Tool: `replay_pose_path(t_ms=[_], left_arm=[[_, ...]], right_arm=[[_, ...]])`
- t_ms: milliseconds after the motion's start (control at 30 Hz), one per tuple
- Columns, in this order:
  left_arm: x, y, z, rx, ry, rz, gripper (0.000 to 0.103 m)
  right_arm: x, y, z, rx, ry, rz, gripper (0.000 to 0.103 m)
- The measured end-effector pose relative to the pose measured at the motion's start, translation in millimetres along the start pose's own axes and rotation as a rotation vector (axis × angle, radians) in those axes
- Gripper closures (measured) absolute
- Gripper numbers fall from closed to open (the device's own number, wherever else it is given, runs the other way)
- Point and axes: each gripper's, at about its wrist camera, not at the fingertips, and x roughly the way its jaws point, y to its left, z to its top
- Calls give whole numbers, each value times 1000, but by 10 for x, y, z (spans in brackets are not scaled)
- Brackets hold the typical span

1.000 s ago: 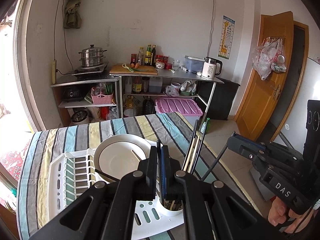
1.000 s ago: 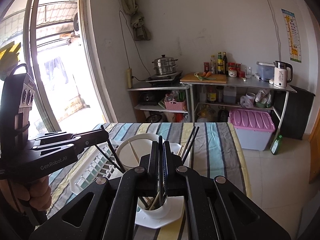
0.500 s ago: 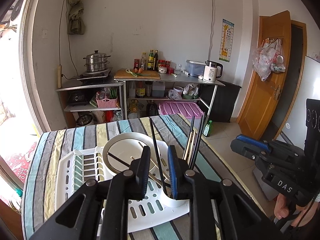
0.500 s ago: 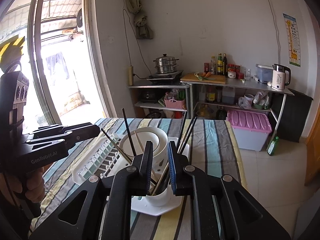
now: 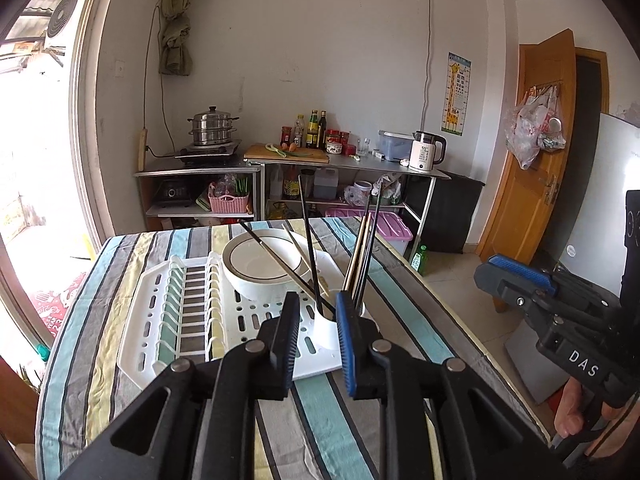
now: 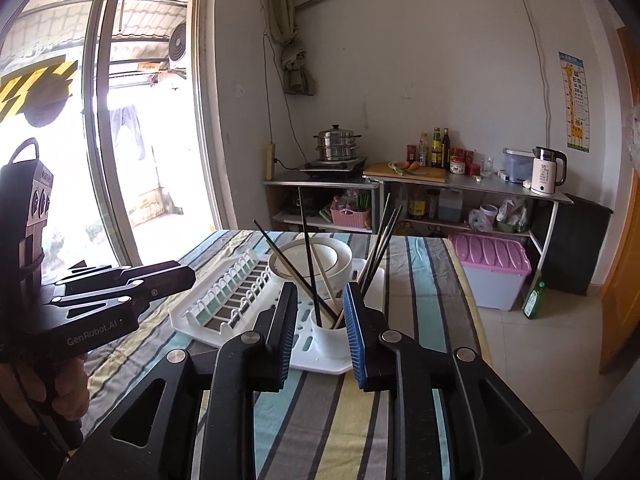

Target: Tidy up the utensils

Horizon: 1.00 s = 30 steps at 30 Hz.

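A white utensil cup (image 5: 326, 330) (image 6: 330, 336) stands on the near right corner of a white dish rack (image 5: 180, 320) (image 6: 224, 300). Several black and wooden chopsticks (image 5: 310, 248) (image 6: 309, 264) stand in it and lean apart. A white bowl (image 5: 260, 268) (image 6: 316, 262) sits in the rack behind the cup. My left gripper (image 5: 318, 304) is open and empty, held back from the cup. My right gripper (image 6: 320, 296) is open and empty too, just in front of the cup. Each gripper shows in the other's view, the right one (image 5: 516, 280) at the right, the left one (image 6: 132, 284) at the left.
The rack lies on a table with a striped cloth (image 5: 352, 408) (image 6: 332, 416). Behind stand metal shelves with a steamer pot (image 5: 212, 126), bottles, a kettle (image 5: 426, 152) and a pink-lidded box (image 6: 492, 268). A door is at the right, a large window at the left.
Both grippers have opened from shut and pulled back from the cup. The chopsticks they were at now stand free in the cup.
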Motion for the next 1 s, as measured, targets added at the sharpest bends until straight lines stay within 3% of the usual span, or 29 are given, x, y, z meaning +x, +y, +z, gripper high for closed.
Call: replay_pose_path(t_ms=[500, 1000], left_arm=[[-557, -148, -963, 15, -13, 97, 78], [-934, -256, -1518, -20, -35, 79, 78]], right_arm=[[-602, 265, -870, -5, 27, -27, 77], [-921, 411, -1330, 12, 37, -48, 77]])
